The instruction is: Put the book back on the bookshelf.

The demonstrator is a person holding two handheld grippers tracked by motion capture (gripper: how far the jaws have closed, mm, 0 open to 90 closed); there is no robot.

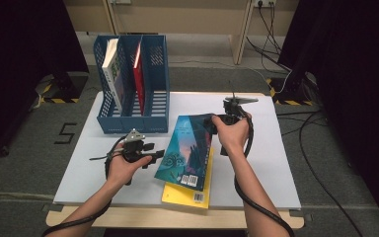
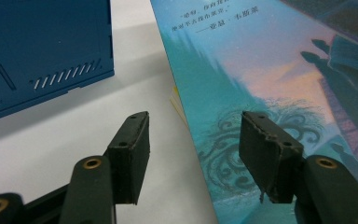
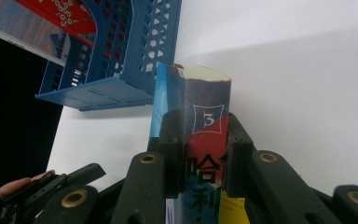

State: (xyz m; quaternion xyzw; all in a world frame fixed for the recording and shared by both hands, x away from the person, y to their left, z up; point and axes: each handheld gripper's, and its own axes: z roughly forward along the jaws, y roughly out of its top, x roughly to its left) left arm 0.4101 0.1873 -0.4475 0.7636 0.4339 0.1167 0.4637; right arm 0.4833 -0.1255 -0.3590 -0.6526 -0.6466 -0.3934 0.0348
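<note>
Teal book [image 1: 190, 148] (spine numbered "3") clamped by right hand-held gripper [image 3: 204, 154]; left hand-held gripper [image 2: 193, 156] wide, empty.

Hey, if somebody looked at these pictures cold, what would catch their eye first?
Probably the teal illustrated paperback book at the middle of the white table, clamped at its spine by the right tongs and tilted over a yellow book. Next, the blue plastic three-slot file rack at the back left, with the open left tongs at the teal book's edge.
</note>
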